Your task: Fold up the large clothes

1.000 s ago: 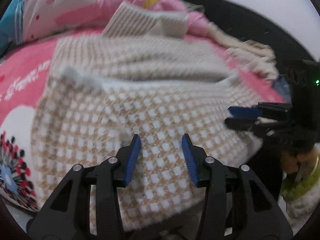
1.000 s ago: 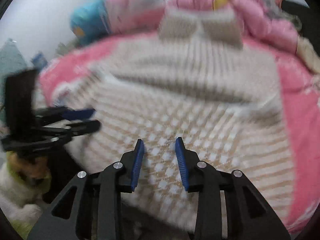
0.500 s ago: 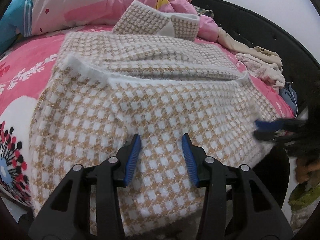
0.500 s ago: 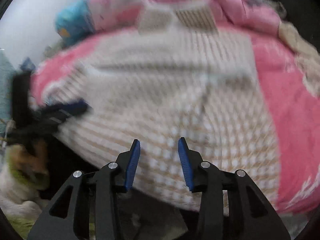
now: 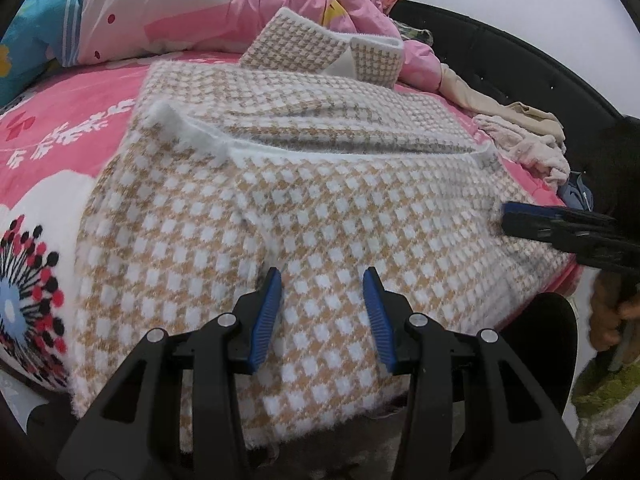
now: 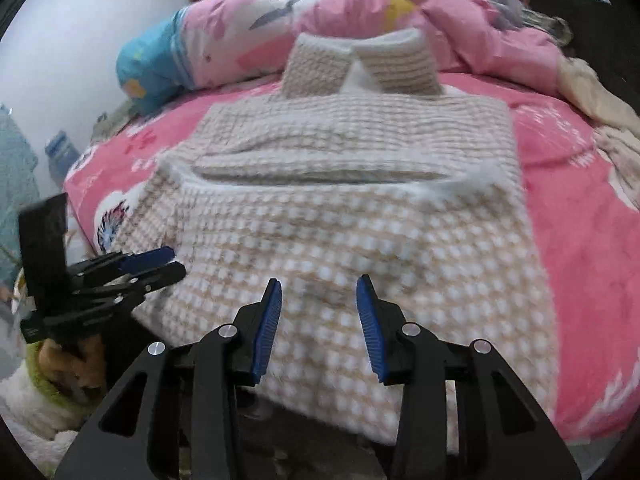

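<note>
Lying beyond parted fingers — checked sweater on bed, ungripped.

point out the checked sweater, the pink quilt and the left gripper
checked sweater (image 5: 320,208), left wrist view, middle of the folded front
pink quilt (image 6: 460,12), right wrist view, bunched top
left gripper (image 5: 322,312), left wrist view, midway between its fingertips

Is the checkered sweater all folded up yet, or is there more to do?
Partly done. The checkered sweater lies flat on the pink bed, and its near part looks folded up over the middle, ending in a fuzzy white edge. Right now nothing is being held: the left gripper and right gripper are both open above the cloth. It is still a wide shape, so more folds probably remain.
</note>
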Tool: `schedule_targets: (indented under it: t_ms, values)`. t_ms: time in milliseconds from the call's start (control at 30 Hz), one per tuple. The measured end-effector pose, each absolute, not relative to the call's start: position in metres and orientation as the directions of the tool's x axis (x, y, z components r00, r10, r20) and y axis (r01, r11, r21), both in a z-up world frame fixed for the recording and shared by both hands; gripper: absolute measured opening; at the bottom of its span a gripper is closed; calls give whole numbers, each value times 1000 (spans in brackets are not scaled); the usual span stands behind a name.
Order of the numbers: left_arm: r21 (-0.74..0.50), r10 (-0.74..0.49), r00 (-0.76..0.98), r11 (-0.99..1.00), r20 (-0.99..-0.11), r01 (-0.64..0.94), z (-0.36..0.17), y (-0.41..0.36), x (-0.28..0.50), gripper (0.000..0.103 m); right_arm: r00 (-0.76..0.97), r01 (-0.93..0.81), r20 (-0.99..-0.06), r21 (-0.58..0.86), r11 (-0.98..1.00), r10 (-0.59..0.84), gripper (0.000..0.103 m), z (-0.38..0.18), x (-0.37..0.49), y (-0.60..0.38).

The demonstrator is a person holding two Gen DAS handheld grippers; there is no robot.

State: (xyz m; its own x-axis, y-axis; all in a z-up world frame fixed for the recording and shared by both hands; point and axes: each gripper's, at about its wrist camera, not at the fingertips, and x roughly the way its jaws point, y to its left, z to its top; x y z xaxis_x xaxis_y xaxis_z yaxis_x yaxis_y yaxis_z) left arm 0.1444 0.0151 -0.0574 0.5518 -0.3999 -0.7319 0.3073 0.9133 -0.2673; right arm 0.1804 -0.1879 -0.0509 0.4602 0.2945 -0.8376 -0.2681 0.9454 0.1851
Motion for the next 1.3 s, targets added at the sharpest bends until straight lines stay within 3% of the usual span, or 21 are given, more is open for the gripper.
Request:
schedule_targets:
  t_ms: [33, 133, 267, 367, 467, 567, 700, 867, 933, 1067, 1200, 1300]
  values:
    - [-266, -398, 553, 914, -732, 306, -58, 16, 144, 42, 447, -274, -851, 165, 947, 277, 45, -71, 197, -177]
    - [-270, -394, 554, 916, -734, 296, -59, 19, 142, 41, 454, -252, -831, 225, 941, 320, 49, -77, 221, -181]
    - [-303, -415, 552, 909, -723, 286, -60, 26, 140, 42, 490, -243, -820, 196, 950, 295, 48, -45, 205, -185]
    - [-316, -426, 550, 904, -719, 287, -61, 28, 138, 42, 464, -330, -793, 260, 908, 395, 48, -24, 186, -176]
    - [-320, -431, 549, 902, -716, 291, -62, 30, 136, 42, 423, -411, -801, 247, 878, 423, 48, -33, 198, -142]
    - [-311, -418, 553, 908, -720, 281, -62, 33, 133, 41, 425, -436, -849, 113, 893, 315, 50, -75, 223, -101]
    - [-321, -414, 574, 910, -706, 261, -53, 46, 125, 40, 429, -423, -843, 129, 897, 324, 47, -60, 223, -102]
    - [-282, -333, 640, 941, -693, 185, -41, 70, 127, 40, 392, -506, -803, 220, 834, 449, 43, -19, 199, -97]
    - [-252, -261, 634, 962, -728, 107, -47, 81, 135, 40, 385, -527, -795, 226, 819, 468, 43, -22, 204, -82]
    - [-288, -262, 607, 956, -750, 58, -56, 92, 141, 32, 342, -483, -857, 192, 854, 386, 43, -84, 237, -50]
    - [-253, -240, 611, 965, -754, 67, -56, 88, 136, 32, 368, -474, -844, 190, 860, 390, 43, -48, 219, -63]
    - [-251, -242, 609, 965, -755, 73, -57, 90, 135, 32, 491, -380, -816, 115, 918, 305, 43, -22, 204, -102]
